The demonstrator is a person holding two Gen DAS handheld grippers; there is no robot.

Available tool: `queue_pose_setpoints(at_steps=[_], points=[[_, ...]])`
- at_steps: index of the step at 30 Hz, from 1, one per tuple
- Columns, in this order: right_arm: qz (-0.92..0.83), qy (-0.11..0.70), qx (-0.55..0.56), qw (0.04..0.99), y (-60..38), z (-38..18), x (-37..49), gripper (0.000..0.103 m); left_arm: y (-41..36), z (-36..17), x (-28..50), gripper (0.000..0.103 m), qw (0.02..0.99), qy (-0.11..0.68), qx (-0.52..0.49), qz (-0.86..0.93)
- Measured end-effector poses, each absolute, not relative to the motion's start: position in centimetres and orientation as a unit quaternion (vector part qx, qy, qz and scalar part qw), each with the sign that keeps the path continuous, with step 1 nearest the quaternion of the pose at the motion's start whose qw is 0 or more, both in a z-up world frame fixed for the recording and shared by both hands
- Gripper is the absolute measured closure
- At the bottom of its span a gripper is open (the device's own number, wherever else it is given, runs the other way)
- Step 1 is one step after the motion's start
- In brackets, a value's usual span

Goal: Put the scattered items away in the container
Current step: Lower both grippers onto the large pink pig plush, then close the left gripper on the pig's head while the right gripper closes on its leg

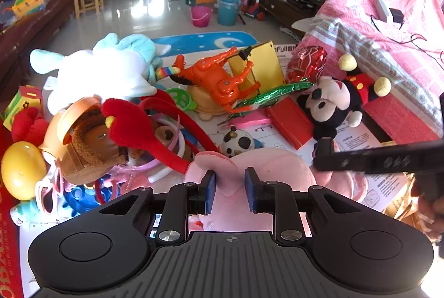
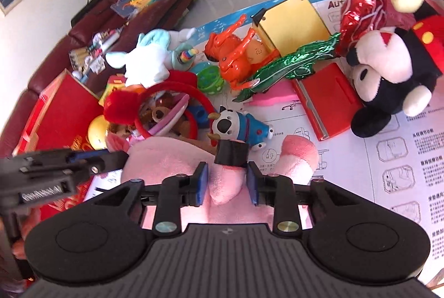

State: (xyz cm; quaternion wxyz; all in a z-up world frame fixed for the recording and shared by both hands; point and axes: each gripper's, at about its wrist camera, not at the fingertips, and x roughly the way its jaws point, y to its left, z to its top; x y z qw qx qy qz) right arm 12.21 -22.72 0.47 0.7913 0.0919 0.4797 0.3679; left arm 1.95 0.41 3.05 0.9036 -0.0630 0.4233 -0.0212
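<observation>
Pink plush toy (image 1: 258, 173), lying on the white printed sheet (image 2: 394, 148) at the near edge of the toy pile, right under both grippers. Soft, light and floppy by the look of it; likely to sag and swing when lifted, not to slip or break. Best taken by a thick fold or a limb rather than the broad flat body.

Left gripper (image 1: 229, 192) low over the plush, jaws partly open with a raised pink flap between the blue pads (image 1: 211, 191); pads close to the fabric, though cannot tell whether they press it. Right gripper (image 2: 227, 187) likewise partly open, straddling a rounded pink lobe, with a gap visible on either side, so nothing gripped yet. Black band (image 2: 231, 153) of the plush just ahead of its fingertips.

Both tools angled down and forward, nearly side by side, each visible in the other's view.

Just beyond: small cow figure (image 2: 238, 127), red headband (image 1: 163, 128), orange toy horse (image 1: 219, 75), black mouse doll (image 1: 335, 103). Red box (image 2: 61, 114), probably the container, to the left with toys piled at it.
</observation>
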Motion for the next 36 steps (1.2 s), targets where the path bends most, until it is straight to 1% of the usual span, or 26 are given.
queue_pose_setpoints(at_steps=[2,4,7,9,10,12,14,15,16,17,18,19,20,21,23,25,28,30,31,33,35,36], points=[[0.351,0.471,0.116,0.801,-24.1,1.1,12.4,0.062,0.8,3.0,1.9,0.076,0.902,0.426,-0.069,-0.022],[0.325,0.462,0.126,0.816,-25.4,1.6,12.8,0.053,1.0,3.0,1.9,0.075,0.901,0.427,-0.073,-0.024],[0.279,0.475,0.123,0.825,-26.6,1.2,13.6,0.051,1.0,3.0,1.9,0.07,0.901,0.427,-0.069,-0.027],[0.263,0.485,0.124,0.825,-26.6,0.6,14.2,0.05,0.8,3.0,1.9,0.069,0.902,0.425,-0.066,-0.027],[0.26,0.49,0.128,0.822,-26.5,0.3,14.5,0.044,0.8,3.0,1.8,0.069,0.902,0.425,-0.066,-0.027],[0.256,0.506,0.14,0.812,-25.8,-0.5,15.1,0.037,0.8,3.0,1.8,0.069,0.902,0.426,-0.067,-0.027],[0.256,0.527,0.143,0.798,-24.7,-1.5,15.4,0.037,0.9,3.0,1.8,0.068,0.901,0.427,-0.069,-0.027],[0.262,0.531,0.142,0.793,-24.1,-1.9,15.3,0.04,0.9,3.0,1.7,0.066,0.901,0.428,-0.069,-0.026],[0.269,0.532,0.135,0.791,-23.5,-2.1,15.0,0.048,1.1,3.1,1.6,0.062,0.9,0.429,-0.068,-0.024],[0.28,0.53,0.121,0.791,-22.9,-2.2,14.5,0.052,1.3,3.2,1.5,0.047,0.899,0.432,-0.067,-0.018],[0.285,0.519,0.104,0.799,-22.3,-2.1,13.9,0.053,1.6,3.3,1.5,0.036,0.899,0.432,-0.068,-0.008],[0.291,0.507,0.082,0.807,-21.8,-1.9,13.3,0.053,2.0,3.4,1.5,0.032,0.9,0.431,-0.071,-0.001],[0.3,0.497,0.065,0.812,-21.5,-1.6,12.9,0.053,2.5,3.6,1.4,0.023,0.9,0.429,-0.079,0.001],[0.305,0.493,0.06,0.812,-21.4,-1.5,12.6,0.053,2.9,3.7,1.5,0.02,0.899,0.427,-0.092,-0.002],[0.311,0.494,0.059,0.81,-21.2,-1.5,12.4,0.053,3.3,3.8,1.7,0.02,0.896,0.43,-0.114,-0.007],[0.31,0.494,0.059,0.81,-21.0,-1.5,12.3,0.053,3.2,3.5,1.8,0.023,0.892,0.436,-0.121,-0.007],[0.307,0.495,0.063,0.81,-21.0,-1.5,12.3,0.052,3.0,2.8,1.6,0.034,0.889,0.44,-0.13,-0.007],[0.306,0.495,0.063,0.811,-21.1,-1.6,12.1,0.051,3.4,2.7,1.3,0.046,0.887,0.438,-0.146,-0.012],[0.305,0.495,0.065,0.811,-21.2,-1.6,12.1,0.051,3.6,2.8,1.1,0.05,0.886,0.437,-0.154,-0.016],[0.304,0.496,0.068,0.81,-21.3,-1.6,12.0,0.051,3.8,2.7,0.9,0.06,0.885,0.436,-0.162,-0.02],[0.304,0.495,0.068,0.811,-21.4,-1.6,11.8,0.051,3.8,2.7,0.7,0.064,0.885,0.434,-0.168,-0.021],[0.304,0.495,0.068,0.811,-21.4,-1.5,11.7,0.051,3.9,2.7,0.6,0.064,0.884,0.435,-0.172,-0.02]])
